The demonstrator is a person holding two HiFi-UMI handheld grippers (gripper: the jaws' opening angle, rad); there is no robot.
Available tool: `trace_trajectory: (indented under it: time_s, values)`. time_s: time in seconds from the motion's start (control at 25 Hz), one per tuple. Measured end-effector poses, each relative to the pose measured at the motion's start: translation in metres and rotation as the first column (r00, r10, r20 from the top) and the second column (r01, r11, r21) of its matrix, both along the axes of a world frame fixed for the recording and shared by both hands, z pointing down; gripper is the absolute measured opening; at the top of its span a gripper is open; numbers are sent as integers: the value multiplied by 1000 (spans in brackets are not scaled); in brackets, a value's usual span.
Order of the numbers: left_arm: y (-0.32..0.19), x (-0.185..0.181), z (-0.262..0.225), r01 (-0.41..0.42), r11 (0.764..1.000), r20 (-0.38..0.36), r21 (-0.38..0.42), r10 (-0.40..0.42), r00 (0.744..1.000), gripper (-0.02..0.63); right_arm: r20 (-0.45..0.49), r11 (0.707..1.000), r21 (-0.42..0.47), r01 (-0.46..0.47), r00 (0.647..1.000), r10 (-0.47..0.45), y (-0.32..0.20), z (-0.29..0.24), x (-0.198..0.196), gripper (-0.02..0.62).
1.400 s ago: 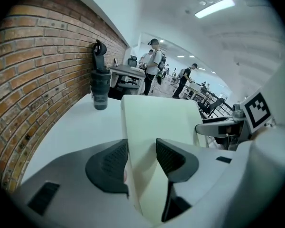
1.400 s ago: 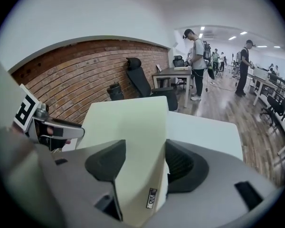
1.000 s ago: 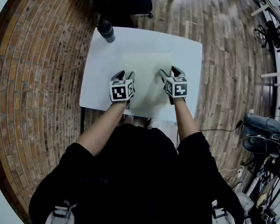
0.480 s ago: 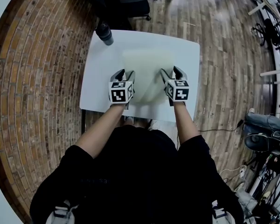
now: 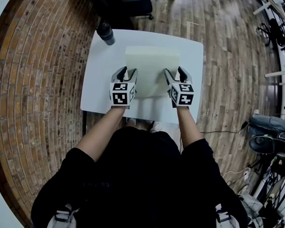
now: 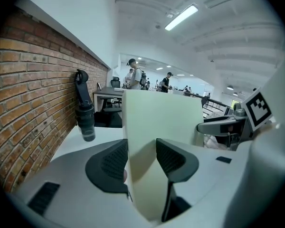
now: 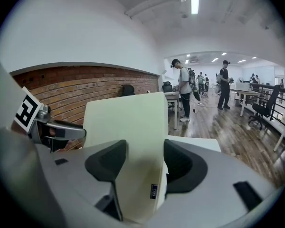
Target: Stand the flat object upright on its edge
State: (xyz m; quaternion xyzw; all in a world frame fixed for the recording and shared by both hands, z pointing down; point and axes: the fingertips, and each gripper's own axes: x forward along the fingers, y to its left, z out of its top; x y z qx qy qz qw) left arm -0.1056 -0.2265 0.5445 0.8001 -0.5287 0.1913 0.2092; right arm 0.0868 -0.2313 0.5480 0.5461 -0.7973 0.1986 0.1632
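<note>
A pale cream flat pad (image 5: 152, 63) is tilted up off the white table (image 5: 100, 87), its near edge lifted and its far edge toward the table's back. My left gripper (image 5: 125, 71) is shut on the pad's left near edge, and my right gripper (image 5: 175, 71) is shut on its right near edge. In the left gripper view the pad (image 6: 161, 118) rises between the dark pads of the left gripper (image 6: 141, 158), with the right gripper (image 6: 228, 127) beyond. In the right gripper view the pad (image 7: 126, 122) fills the gap of the right gripper (image 7: 145, 163).
A dark bottle (image 5: 106, 32) stands at the table's far left corner, also in the left gripper view (image 6: 85, 120) beside the brick wall. A black chair (image 5: 130, 1) stands behind the table. People stand far back in the room (image 7: 185, 91).
Both grippers have risen with the pad's near edge. The pad has gone from lying nearly flat on the table to a steep tilt.
</note>
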Motion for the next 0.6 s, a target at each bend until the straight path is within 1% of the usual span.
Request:
trace_trajectory:
  time_s: [0.16,0.32,0.6]
  values:
    - [-3,1,-4,-13,999,-4,31,14,1000,195,-21,999,41,-6,1000,7,0,-7,1,259]
    - [-3,5,-10,-33,996,-2,81,33,999,195,-16,997,77,-16,1000,17,2,-13,4,259]
    - [-4,8,-25,-81,975,3,206,82,997,195,4,988,147,-35,999,35,10,-24,4,258]
